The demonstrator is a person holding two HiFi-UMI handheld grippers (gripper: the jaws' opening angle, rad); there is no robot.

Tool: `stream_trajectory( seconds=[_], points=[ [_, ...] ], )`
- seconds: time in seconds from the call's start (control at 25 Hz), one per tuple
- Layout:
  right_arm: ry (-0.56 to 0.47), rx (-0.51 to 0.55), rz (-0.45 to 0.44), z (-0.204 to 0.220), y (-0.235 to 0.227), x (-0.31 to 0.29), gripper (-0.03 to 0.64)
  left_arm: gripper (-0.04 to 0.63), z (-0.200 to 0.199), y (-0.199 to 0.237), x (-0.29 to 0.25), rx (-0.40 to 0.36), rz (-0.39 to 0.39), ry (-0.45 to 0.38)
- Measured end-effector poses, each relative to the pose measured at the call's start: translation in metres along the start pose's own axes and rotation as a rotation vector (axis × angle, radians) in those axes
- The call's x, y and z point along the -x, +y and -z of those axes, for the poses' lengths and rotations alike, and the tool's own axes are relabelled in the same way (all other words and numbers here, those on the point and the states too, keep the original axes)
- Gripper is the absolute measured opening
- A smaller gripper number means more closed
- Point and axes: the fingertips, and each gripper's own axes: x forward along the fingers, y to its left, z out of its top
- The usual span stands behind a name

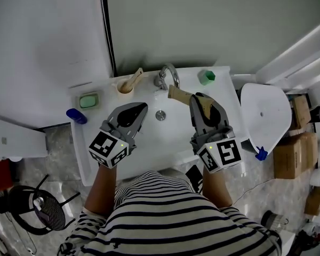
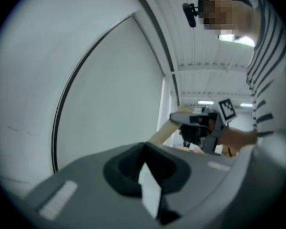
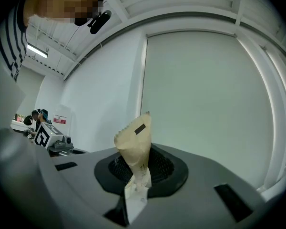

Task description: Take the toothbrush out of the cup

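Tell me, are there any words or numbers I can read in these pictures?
Nothing here can be read.
Red-and-white sign on the wall: too small to read.
Beige packet: one dark patch, no letters.
Left marker cube, right marker cube: square patterns, not words.

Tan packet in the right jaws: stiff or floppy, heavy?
Probably light and fairly stiff: the tan packet sticks straight out of the right gripper without drooping. It looks like thin paper, creased where the jaws pinch it, so likely easy to crush.
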Motion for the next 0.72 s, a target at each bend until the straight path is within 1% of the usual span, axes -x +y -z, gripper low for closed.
stream_trajectory(
  seconds=[0.24, 0.52, 0.72],
  points=[
    [0.013, -0.021, -0.040, 0.009, 0.011, -0.014, 0.044, 0.013, 0.002, 0.012, 0.002, 0.003, -0.012, 0.020],
    [0.044, -0.024, -0.064, 0.022, 0.020, -0.035, 0.044, 0.067, 0.009, 0.030, 0.001, -0.008, -0.007, 0.054],
    [0.072, -0.023, -0.062, 0.032, 0.018, -0.043, 0.044, 0.109, 0.015, 0.044, -0.009, -0.023, -0.002, 0.075]
  ],
)
